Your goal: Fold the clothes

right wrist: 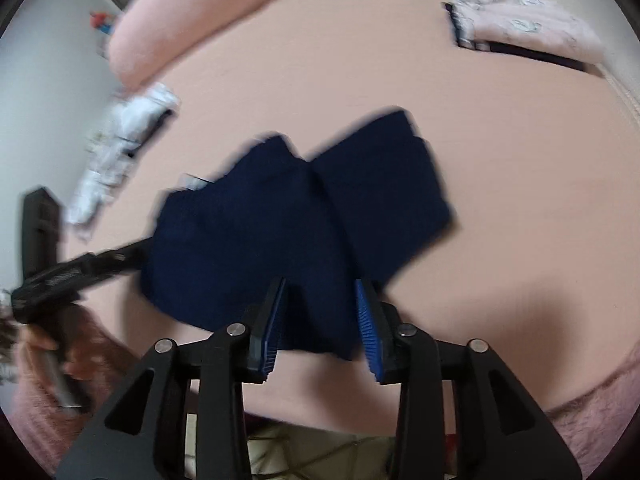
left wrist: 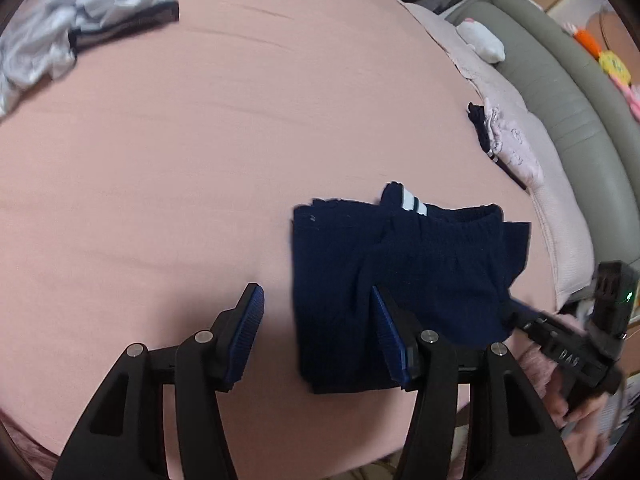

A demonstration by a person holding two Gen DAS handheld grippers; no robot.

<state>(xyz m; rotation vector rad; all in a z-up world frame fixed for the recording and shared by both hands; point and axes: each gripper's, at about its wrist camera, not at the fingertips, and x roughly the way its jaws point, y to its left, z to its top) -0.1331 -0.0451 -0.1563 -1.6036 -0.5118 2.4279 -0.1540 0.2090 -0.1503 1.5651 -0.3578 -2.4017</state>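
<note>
A folded navy blue garment point(left wrist: 400, 276) with white stripes at its far edge lies on the pink bed sheet point(left wrist: 200, 160). It also shows in the right wrist view point(right wrist: 296, 232). My left gripper point(left wrist: 316, 292) is open, its right finger over the garment's near left part, its left finger over bare sheet. My right gripper point(right wrist: 320, 286) is open just above the garment's near edge, empty. In the left wrist view the right gripper point(left wrist: 516, 312) reaches the garment's right edge. In the right wrist view the left gripper point(right wrist: 136, 256) meets its left edge.
A crumpled white and grey garment point(left wrist: 60, 32) lies far left on the bed; it also shows in the right wrist view point(right wrist: 116, 148). A folded pale pink garment over a dark one point(left wrist: 512, 144) sits at the right, also in the right wrist view point(right wrist: 528, 24). A pink pillow point(right wrist: 180, 20) lies beyond. A grey bed frame point(left wrist: 568, 92) borders the right.
</note>
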